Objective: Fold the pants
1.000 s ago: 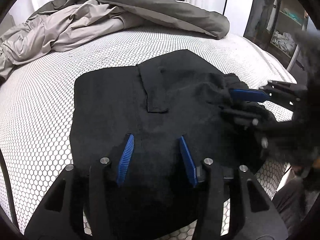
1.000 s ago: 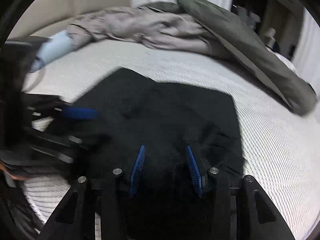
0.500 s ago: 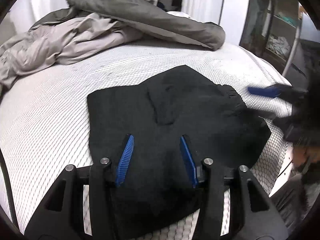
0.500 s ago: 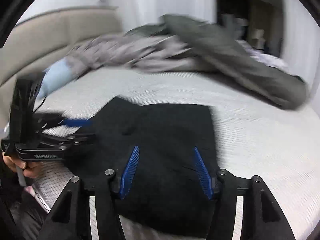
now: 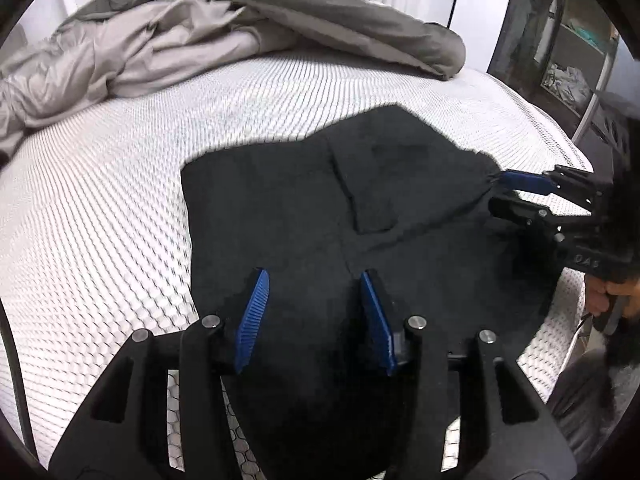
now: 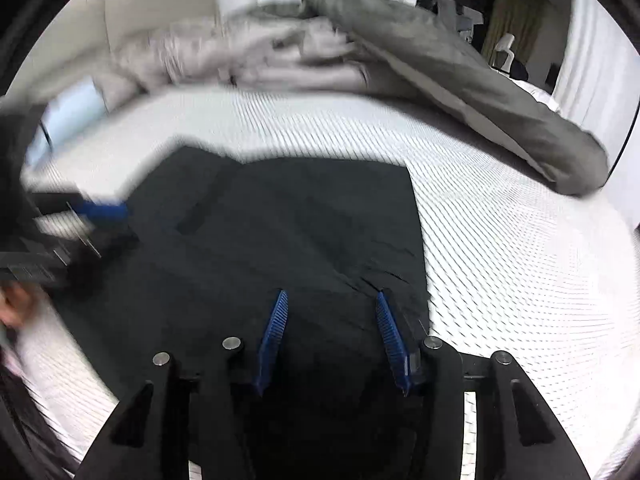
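From the left wrist, the left gripper [image 5: 314, 316] hangs half open and empty above the black pants [image 5: 304, 216], folded on the near mattress [image 5: 100, 208]. From the right wrist, the right gripper [image 6: 332, 340] is closing, nothing visibly pinched; snagging the right edge could undo the fold.

We note a bed with a bare white mattress [image 5: 100, 216], its surface quilted in a honeycomb pattern. Black pants [image 5: 304, 220] lie flat on it near the front edge, folded into a compact shape, with one dark panel overlapping the rest. At the far side we see a rumpled pale beige sheet [image 5: 132, 52], and a grey duvet [image 5: 320, 12] heaped partly over it, trailing toward the right edge.
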`<action>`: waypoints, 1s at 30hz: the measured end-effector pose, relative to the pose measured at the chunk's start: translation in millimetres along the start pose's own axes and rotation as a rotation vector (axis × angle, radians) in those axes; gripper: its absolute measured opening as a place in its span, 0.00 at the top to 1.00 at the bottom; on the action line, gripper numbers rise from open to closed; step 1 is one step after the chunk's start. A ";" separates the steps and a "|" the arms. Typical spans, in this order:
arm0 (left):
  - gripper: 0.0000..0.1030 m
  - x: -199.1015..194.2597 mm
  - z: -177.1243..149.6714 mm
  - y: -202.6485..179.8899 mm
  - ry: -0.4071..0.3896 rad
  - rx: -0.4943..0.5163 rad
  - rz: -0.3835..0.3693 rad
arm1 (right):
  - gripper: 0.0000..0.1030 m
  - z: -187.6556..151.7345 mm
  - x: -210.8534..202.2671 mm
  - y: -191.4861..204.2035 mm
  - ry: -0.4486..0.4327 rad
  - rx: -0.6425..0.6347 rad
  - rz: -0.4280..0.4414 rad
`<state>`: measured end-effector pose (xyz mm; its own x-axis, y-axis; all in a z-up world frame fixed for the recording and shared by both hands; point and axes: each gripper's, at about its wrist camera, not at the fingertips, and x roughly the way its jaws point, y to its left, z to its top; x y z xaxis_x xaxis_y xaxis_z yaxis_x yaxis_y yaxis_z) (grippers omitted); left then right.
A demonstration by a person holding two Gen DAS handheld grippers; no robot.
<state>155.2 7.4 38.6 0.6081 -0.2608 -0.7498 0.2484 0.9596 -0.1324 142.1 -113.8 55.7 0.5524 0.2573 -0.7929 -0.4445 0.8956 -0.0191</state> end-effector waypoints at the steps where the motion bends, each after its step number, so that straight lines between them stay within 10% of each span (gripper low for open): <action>1: 0.56 -3.9 6.8 -2.4 -0.028 0.007 -0.002 | 0.54 5.4 -2.1 2.6 -0.011 0.009 0.030; 8: 0.56 60.6 36.1 20.1 0.083 -0.036 -0.004 | 0.54 30.2 74.8 47.6 0.174 -0.093 0.069; 12: 0.57 53.0 31.7 30.3 0.057 -0.020 -0.038 | 0.55 14.8 63.9 21.6 0.157 -0.124 -0.080; 22: 0.57 13.0 45.0 24.8 -0.046 -0.061 0.017 | 0.56 16.9 16.2 13.9 0.050 -0.014 0.012; 30: 0.58 54.5 36.5 41.8 0.038 -0.111 0.061 | 0.48 14.5 62.8 31.5 0.166 -0.068 -0.015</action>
<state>226.3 29.4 15.9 0.5900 -0.1993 -0.7824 0.1252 0.9799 -0.1553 173.0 -64.2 14.2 0.4382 0.1755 -0.8816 -0.4866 0.8710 -0.0685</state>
